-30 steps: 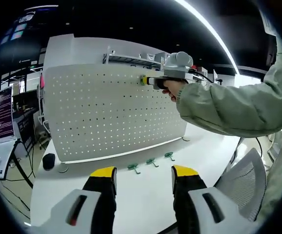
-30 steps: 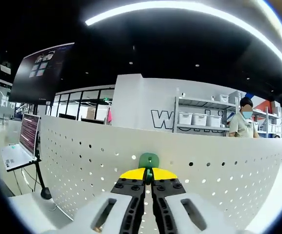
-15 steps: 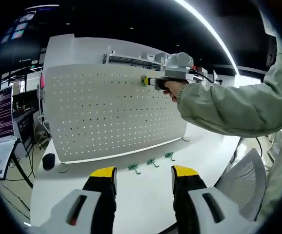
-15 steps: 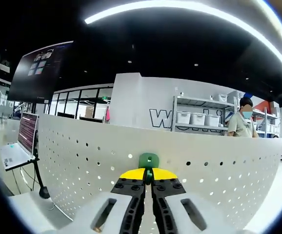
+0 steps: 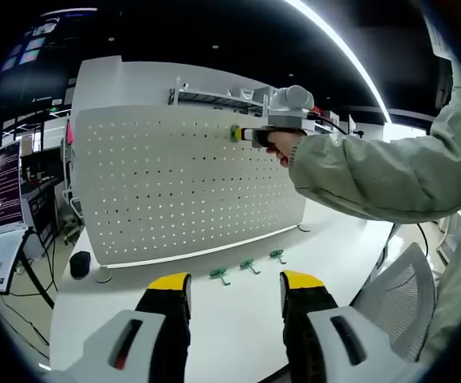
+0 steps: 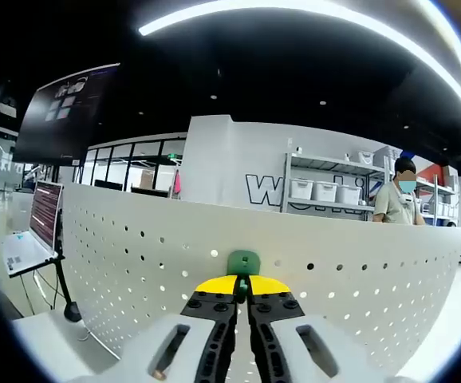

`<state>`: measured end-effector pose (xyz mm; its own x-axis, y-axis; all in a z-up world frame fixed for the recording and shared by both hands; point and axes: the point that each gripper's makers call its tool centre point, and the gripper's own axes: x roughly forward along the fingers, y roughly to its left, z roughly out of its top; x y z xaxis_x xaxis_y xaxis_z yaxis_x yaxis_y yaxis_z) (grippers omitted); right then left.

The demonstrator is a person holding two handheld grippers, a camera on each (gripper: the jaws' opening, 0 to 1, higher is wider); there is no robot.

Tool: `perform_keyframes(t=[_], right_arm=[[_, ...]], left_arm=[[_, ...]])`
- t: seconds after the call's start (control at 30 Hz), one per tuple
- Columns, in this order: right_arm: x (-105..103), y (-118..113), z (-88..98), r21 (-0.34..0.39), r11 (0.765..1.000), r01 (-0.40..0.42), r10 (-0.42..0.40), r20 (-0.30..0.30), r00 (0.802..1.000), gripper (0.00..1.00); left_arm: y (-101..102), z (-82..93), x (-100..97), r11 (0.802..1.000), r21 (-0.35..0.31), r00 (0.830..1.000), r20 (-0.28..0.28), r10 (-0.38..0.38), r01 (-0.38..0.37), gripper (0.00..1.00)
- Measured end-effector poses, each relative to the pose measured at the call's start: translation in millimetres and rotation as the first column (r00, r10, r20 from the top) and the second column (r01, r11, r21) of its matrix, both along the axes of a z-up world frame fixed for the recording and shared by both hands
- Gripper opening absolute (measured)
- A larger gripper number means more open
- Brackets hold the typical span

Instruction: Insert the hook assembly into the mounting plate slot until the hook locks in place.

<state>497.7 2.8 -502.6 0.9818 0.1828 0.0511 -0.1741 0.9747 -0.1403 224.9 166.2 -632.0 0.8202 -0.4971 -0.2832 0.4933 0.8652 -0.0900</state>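
Now my left gripper [image 5: 234,289] hangs wide and empty over the white table [image 5: 238,319], three spare green hooks [image 5: 247,266] lying near the pegboard's [image 5: 175,183] foot. My right gripper [image 6: 242,289] pinches the green hook [image 6: 243,263] against the board's top edge; tilted, its prongs could miss the holes and slip out.

Your hook's lower half is hidden

The right gripper [image 6: 242,289] covers the green hook [image 6: 243,262] where it meets the pegboard [image 6: 358,279].
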Motion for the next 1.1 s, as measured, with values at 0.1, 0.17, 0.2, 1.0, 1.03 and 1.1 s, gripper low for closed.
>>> perform_keyframes(t=[0.1,0.17,0.2,1.0,1.03,1.1], right_arm=[[0,1,-0.6,-0.010,1.000,0.014,-0.014,0.005,1.000,0.02],[-1,1,-1.0,-0.022,0.999,0.023,-0.023,0.010,1.000,0.02],[-1,2,-1.4,-0.020,1.000,0.024,-0.024,0.009,1.000,0.03],[-17,7,-10.9,-0.024,1.000,0.000,0.000,-0.015,1.000,0.27],[-19,8,-10.2,-0.024,1.000,-0.007,0.007,-0.012,1.000,0.29],[-23,11,-12.7,-0.017,0.999,-0.032,0.031,-0.031,0.999,0.33]], left_arm=[[0,0.3,-0.6,1.000,0.001,1.000,0.001,-0.001,0.001,0.46],[0,0.9,-1.0,1.000,0.001,1.000,0.003,-0.001,0.001,0.46],[0,1.0,-1.1,1.000,0.001,1.000,0.003,0.000,0.000,0.46],[3,0.7,-5.5,1.000,-0.002,1.000,-0.001,0.012,-0.012,0.45],[3,1.2,-5.7,1.000,-0.002,1.000,0.001,0.012,-0.012,0.45],[3,2.2,-6.2,1.000,-0.001,1.000,0.003,0.010,-0.010,0.45]])
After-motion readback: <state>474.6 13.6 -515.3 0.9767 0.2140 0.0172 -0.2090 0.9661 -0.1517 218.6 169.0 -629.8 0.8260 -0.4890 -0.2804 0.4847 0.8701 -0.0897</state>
